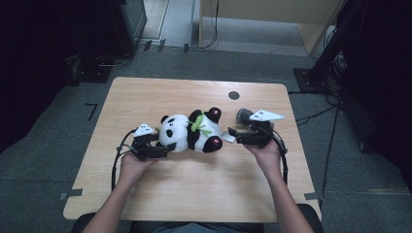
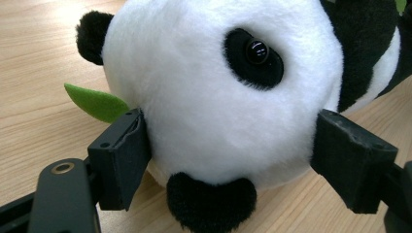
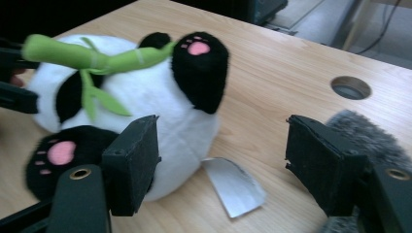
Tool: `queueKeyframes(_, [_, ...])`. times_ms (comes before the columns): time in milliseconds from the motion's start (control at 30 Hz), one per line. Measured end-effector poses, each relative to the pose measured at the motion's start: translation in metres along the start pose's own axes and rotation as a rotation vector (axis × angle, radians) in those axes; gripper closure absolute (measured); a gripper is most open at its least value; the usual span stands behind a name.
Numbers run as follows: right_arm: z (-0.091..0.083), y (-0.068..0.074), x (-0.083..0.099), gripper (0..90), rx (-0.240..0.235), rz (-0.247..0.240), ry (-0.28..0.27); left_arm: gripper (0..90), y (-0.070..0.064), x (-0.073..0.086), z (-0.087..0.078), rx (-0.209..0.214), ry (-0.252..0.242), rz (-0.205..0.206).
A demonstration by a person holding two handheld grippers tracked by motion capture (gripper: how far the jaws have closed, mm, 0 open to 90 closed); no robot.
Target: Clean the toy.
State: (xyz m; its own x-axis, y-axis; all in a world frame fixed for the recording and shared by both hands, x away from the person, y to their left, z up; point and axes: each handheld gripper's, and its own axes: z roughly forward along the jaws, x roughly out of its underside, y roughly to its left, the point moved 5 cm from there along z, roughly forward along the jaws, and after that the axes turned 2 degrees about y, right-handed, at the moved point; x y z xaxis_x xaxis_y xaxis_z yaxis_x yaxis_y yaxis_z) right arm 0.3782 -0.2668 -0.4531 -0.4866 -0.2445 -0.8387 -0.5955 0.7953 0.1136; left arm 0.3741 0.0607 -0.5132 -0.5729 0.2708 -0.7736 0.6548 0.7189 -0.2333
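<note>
Now, my notes:
Toy: plush panda (image 1: 190, 132) lying mid-table (image 1: 145, 189), head toward my L side.
L gripper (image 1: 156, 148): jaws spread wide, pressed on both sides of panda head (image 2: 218, 92).
R gripper (image 1: 237, 136): jaws wide apart, nothing held; white tag (image 3: 234, 186) lies between them.
R gripper view extras: bamboo sprig (image 3: 92, 58), pink paw pads.
Unclear: grey furry thing (image 1: 244, 115) by R gripper, can't ID.

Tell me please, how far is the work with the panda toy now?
Done: the left gripper has its jaws on both sides of the panda toy at the head, touching the fur. In hand: the right gripper is open near the toy's bottom, with the white tag between its jaws but not gripped. Left: closing the right gripper and moving the toy, which lies on the table.
</note>
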Motion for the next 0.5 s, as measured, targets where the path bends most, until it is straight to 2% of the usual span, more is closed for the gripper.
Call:
queueKeyframes(100, [-0.002, 0.007, -0.001, 28.5, -0.024, -0.004, -0.006, 18.9, 0.000, 0.000, 0.000, 0.000, 0.001, 0.004])
queueKeyframes(233, [-0.005, 0.024, -0.003, 26.3, -0.078, -0.011, -0.028, 18.9, 0.000, -0.001, 0.000, -0.003, 0.005, 0.007])
queueKeyframes(267, [-0.004, 0.031, -0.004, 24.6, -0.110, -0.012, -0.029, 18.9, 0.000, -0.001, 0.000, -0.002, 0.003, 0.008])
queueKeyframes(333, [-0.001, 0.039, -0.004, 22.6, -0.142, -0.017, -0.023, 18.9, 0.000, -0.001, 0.000, -0.002, 0.003, 0.008])
queueKeyframes(500, [0.010, 0.050, -0.001, 20.4, -0.177, -0.022, 0.000, 18.9, 0.000, -0.001, 0.000, -0.002, 0.002, 0.008])
